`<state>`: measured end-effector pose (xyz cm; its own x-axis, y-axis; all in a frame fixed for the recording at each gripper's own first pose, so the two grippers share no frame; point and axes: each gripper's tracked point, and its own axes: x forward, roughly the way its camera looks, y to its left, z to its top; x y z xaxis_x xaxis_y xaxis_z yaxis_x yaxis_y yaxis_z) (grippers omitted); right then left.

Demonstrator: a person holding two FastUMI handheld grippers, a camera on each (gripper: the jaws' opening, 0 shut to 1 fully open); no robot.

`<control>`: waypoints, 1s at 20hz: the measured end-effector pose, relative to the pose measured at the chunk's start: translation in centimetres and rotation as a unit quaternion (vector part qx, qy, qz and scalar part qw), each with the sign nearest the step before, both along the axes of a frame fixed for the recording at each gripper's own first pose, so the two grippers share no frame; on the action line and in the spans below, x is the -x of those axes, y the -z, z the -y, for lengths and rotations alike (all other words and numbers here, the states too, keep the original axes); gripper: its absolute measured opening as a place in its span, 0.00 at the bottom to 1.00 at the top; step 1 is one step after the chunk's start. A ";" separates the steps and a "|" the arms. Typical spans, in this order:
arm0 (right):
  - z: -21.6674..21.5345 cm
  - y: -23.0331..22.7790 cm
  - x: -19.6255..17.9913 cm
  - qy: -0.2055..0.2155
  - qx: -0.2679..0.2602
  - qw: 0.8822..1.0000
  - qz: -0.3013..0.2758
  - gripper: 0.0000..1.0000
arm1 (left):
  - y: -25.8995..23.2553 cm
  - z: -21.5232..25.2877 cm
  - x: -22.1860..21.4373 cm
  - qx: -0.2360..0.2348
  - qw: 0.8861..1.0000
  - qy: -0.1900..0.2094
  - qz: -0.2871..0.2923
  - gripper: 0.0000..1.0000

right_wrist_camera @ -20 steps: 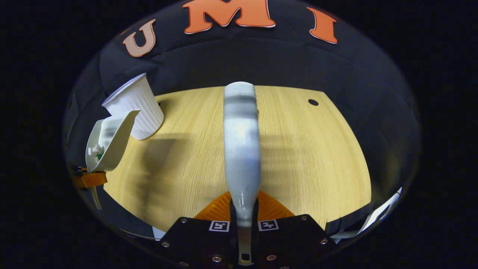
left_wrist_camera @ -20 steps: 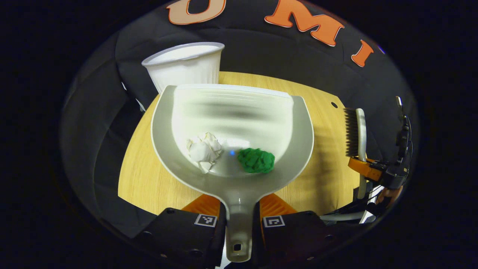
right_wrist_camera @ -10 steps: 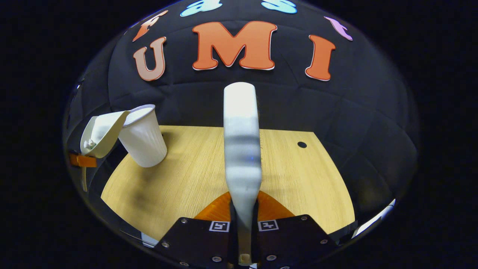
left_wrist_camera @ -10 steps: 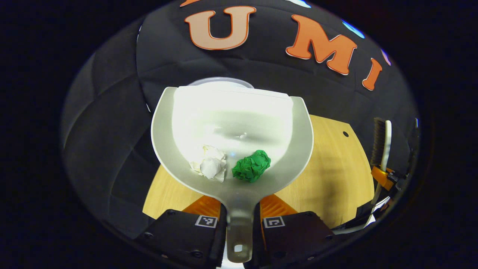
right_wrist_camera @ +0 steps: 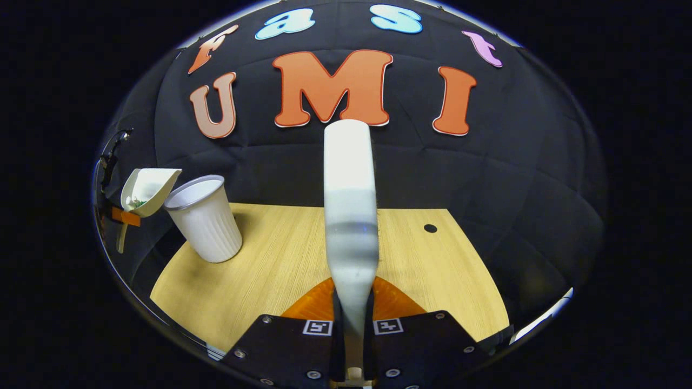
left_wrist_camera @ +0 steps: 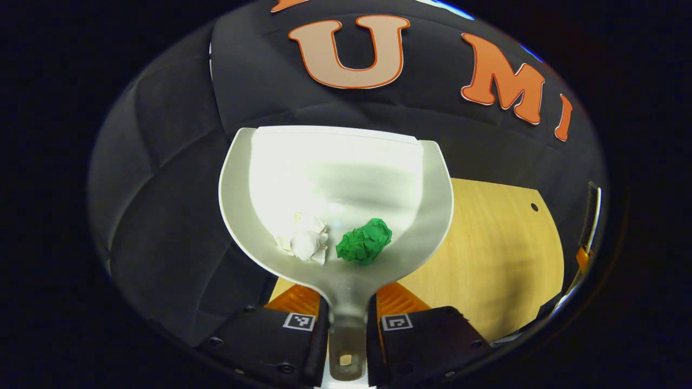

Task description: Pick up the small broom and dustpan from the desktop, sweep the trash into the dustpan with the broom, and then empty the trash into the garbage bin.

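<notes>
In the left gripper view, my left gripper (left_wrist_camera: 346,329) is clamped on the handle of the white dustpan (left_wrist_camera: 335,178), held up above the wooden worktop (left_wrist_camera: 497,259). A crumpled white paper ball (left_wrist_camera: 304,242) and a green paper ball (left_wrist_camera: 365,241) lie side by side in the pan's bowl. In the right gripper view, the dustpan hangs at the far left, just beside the rim of the white garbage bin (right_wrist_camera: 204,219) standing on the worktop. My right gripper (right_wrist_camera: 353,335) squeezes the broom (right_wrist_camera: 350,216), its back pointing away from me.
</notes>
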<state>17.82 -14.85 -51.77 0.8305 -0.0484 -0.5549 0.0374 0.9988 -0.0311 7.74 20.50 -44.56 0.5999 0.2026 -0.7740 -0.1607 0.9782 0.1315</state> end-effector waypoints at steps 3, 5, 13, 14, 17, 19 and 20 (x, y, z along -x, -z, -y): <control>0.4 -0.2 -0.3 0.010 0.005 1.000 0.000 0.13 | 1.0 -1.6 -1.5 -0.032 0.999 0.022 -0.035 0.30; 0.7 0.0 -0.7 0.014 0.003 1.000 -0.002 0.13 | 1.3 -2.7 -2.8 -0.062 0.995 0.041 -0.059 0.32; 1.5 0.8 -1.0 0.025 0.012 1.000 -0.011 0.13 | -2.3 -6.3 -4.0 -0.233 0.951 0.156 -0.127 0.30; 1.6 0.8 -1.0 0.026 0.011 1.000 -0.013 0.13 | -2.9 -7.1 -4.1 -0.264 0.941 0.168 -0.128 0.30; 1.8 1.0 -1.1 0.031 0.017 0.999 -0.013 0.13 | -3.8 -9.0 -4.5 -0.365 0.901 0.204 -0.117 0.30; 1.9 1.2 -1.2 0.032 0.017 0.999 -0.014 0.13 | -4.0 -10.7 -5.2 -0.431 0.867 0.223 -0.115 0.30; 1.8 1.1 -1.1 0.031 0.015 0.999 -0.016 0.13 | -4.0 -10.4 -4.9 -0.447 0.857 0.228 -0.114 0.30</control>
<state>18.91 -16.62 -52.92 0.8075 -0.1175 -0.5781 0.0986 0.9931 -0.0641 12.67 30.93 -40.57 0.6289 0.5598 -0.5396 0.3415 0.4246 0.8385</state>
